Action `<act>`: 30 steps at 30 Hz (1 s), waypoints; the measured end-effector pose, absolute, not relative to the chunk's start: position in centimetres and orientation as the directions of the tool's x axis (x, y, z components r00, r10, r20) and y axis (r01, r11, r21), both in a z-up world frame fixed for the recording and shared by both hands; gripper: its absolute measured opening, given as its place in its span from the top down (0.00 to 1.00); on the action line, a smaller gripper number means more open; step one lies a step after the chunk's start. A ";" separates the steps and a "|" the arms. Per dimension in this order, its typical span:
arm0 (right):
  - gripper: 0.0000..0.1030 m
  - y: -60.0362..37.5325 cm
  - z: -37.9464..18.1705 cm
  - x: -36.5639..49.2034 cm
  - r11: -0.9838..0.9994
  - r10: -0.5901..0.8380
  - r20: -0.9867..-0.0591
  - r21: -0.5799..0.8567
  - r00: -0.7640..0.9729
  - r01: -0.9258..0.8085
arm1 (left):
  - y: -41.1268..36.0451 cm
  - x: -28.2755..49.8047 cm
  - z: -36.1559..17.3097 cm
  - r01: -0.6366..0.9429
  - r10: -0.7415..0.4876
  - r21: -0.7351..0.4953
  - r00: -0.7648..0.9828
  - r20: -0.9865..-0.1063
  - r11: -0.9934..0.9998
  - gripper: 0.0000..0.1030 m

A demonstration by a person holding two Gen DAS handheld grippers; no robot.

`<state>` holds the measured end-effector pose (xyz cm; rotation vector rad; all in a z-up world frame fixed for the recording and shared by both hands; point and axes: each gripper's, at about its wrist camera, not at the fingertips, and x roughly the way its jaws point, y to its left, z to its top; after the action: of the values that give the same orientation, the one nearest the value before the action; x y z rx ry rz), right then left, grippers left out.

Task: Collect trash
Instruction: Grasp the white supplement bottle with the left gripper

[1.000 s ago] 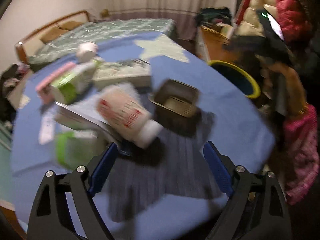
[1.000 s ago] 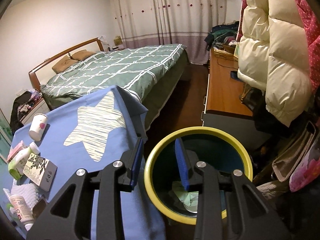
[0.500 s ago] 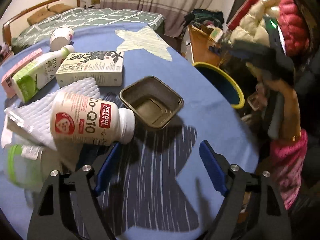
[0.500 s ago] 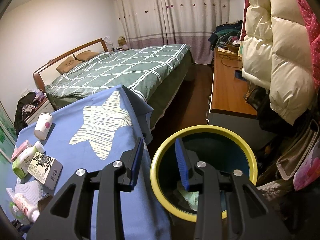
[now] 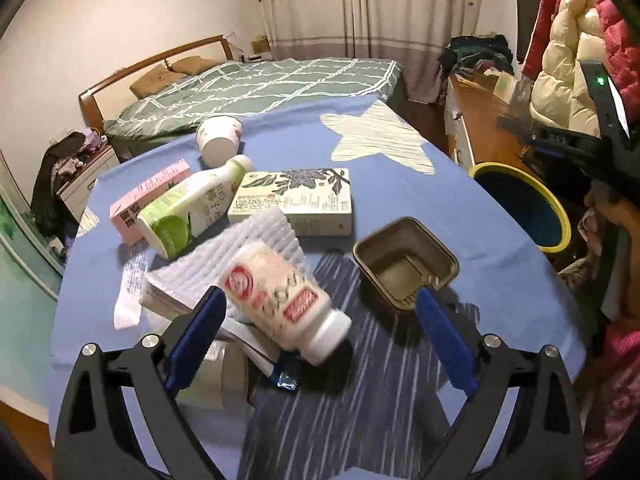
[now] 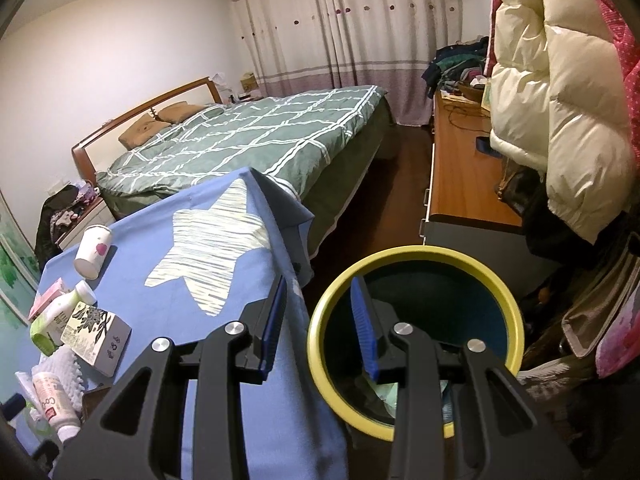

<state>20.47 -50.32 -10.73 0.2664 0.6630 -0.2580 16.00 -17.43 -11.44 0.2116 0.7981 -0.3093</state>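
Hovering over the blue worktop (image 5: 460, 200), the left gripper (image 5: 320, 320) spreads its fingers wider, a white bottle (image 5: 284, 296) lying loose between them, untouched. Beside it sit a dark tray (image 5: 404, 264), a printed box (image 5: 296, 200) and a green bottle (image 5: 188, 208). The right gripper (image 6: 320, 324) hangs over the yellow-rimmed bin (image 6: 516, 320), fingers partly apart, gripping nothing.

"Co" on white pill bottle (image 6: 52, 402) (rest hidden), "100" on green bottle (image 5: 188, 210)
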 end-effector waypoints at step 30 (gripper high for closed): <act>0.65 -49.7 -11.1 20.4 0.946 -0.091 -0.645 0.182 0.758 0.269 | -18.0 19.6 -15.5 0.612 -0.187 0.254 0.564 -0.804 0.749 0.14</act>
<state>20.41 -49.69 -11.08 0.2719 0.6839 -0.1987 19.57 -17.97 -15.45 0.5563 0.8501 -0.4995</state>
